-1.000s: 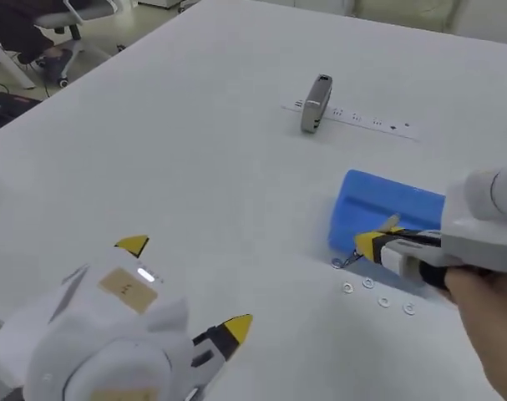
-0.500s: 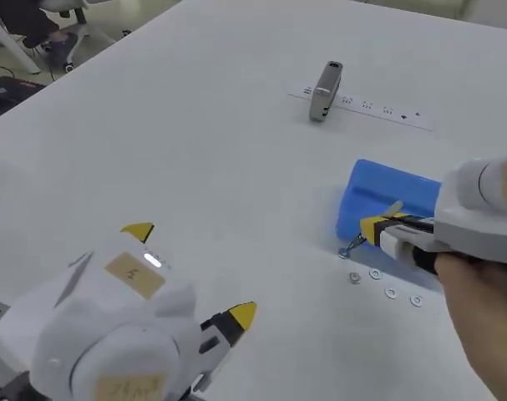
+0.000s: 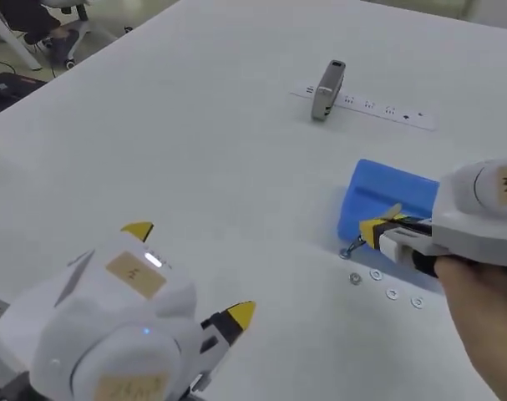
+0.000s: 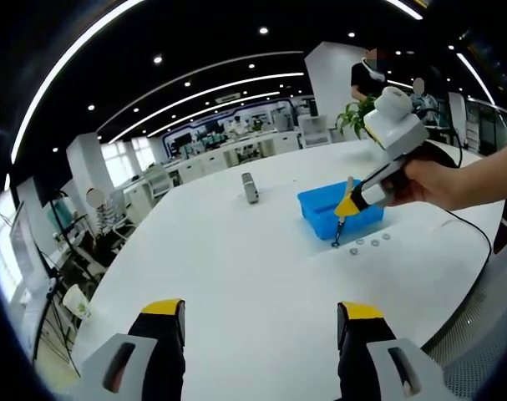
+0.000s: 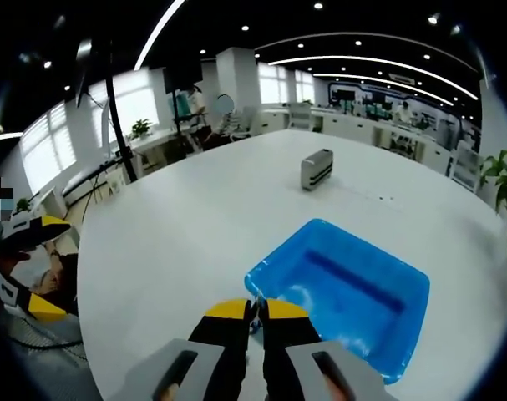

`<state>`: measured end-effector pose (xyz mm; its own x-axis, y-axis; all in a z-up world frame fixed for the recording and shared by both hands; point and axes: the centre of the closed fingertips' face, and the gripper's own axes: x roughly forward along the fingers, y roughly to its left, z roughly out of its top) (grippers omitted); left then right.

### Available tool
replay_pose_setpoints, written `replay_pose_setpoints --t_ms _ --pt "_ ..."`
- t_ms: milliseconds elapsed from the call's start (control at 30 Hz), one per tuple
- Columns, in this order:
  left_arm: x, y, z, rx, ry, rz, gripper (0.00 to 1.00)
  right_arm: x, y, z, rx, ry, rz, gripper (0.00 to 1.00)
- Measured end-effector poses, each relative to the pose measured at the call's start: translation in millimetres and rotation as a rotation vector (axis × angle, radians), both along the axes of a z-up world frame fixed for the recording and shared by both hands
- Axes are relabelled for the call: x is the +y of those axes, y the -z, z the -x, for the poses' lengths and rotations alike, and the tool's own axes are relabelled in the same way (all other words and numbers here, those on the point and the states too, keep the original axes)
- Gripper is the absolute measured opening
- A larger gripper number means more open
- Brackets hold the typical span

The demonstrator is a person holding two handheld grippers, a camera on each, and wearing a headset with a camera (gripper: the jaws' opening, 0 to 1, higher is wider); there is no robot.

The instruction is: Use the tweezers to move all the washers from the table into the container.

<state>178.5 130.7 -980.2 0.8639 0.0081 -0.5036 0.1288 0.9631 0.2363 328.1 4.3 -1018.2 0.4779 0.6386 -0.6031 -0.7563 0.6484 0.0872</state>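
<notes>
Little has moved since a second ago. The head view has drifted, but the right gripper [image 3: 374,227] sits at the same spot against the washers and the container.

- Right gripper: jaws pressed together on the tweezers [image 3: 351,247], which stick out past the yellow tips and slant down toward the table [image 3: 195,125]. A hand [image 3: 479,309] holds the gripper from the right edge. In the right gripper view [image 5: 257,313] the jaws nearly meet.
- Tweezers: the tips lie close together, near the tabletop, just off the container's near left corner. There is a small grey blur at the tips; I cannot tell whether it is a washer or whether the tips grip anything. In the left gripper view the tweezers [image 4: 337,234] hang below the right gripper [image 4: 347,205].
- Washers [image 3: 355,278]: four lie flat in a loose row on the table, just in front of the container, near the tweezer tips but apart from them. They also show in the left gripper view [image 4: 361,242].
- Container [image 3: 387,188]: a blue, shallow tray. Its inside looks bare in the right gripper view [image 5: 345,284].
- Left gripper [image 3: 189,271]: jaws spread wide with nothing between them, well apart from the work; the same in its own view [image 4: 261,313].
- Far side: a grey device [image 3: 327,90] stands at the end of a white power strip [image 3: 378,109].
</notes>
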Motion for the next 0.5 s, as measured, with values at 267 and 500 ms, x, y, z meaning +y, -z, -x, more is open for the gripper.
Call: replay_pose_setpoints --t_ms 267,500 --pt "0.2 0.3 0.3 0.002 -0.001 0.001 0.75 10.5 -0.1 -0.9 -0.021 -0.054 0.050 0.02" --pt "0.5 1.1 0.5 0.006 0.000 -0.002 0.75 19.3 3.5 -3.2 -0.087 -0.118 0.120 0.02"
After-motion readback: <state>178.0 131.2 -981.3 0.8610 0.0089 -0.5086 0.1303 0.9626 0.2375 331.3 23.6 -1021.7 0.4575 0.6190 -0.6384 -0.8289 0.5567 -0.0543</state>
